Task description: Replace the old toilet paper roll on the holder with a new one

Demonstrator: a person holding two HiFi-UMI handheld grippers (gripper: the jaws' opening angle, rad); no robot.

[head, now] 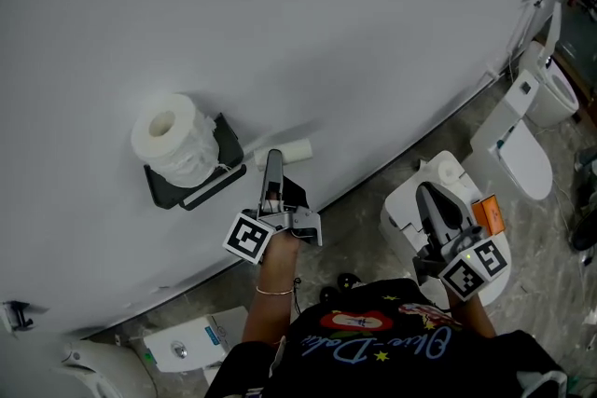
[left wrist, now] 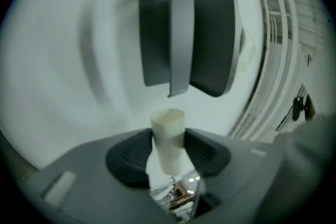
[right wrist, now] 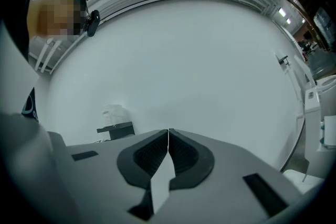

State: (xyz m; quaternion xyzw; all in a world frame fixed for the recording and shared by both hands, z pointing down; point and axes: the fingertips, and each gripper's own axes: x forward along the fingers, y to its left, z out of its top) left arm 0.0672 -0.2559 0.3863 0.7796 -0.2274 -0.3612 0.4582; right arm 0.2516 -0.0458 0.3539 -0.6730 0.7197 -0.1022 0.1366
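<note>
Beside the wall, just right of the holder (head: 168, 189), the left gripper (head: 272, 157) pinches the cardboard tube (head: 297, 149) crosswise, and the new roll (head: 173, 137) perched atop that holder lies nearer it than the empty, pressed-together right gripper (head: 430, 193).

Off the holder and stripped of paper: old cardboard tube (head: 297, 149), pale cream, clamped across its middle between the pads of the left gripper (head: 273, 156), one open end showing in the left gripper view, close to the wall and just right of the holder in the head view. Fixed to the white wall: dark holder (head: 177, 191), black back plate with shelf, grey bar (head: 213, 185) bare along the front. Perched on top of the holder: new roll (head: 173, 143), full, white, loosely wound, core hole showing in the head view, apart from the bar.
</note>
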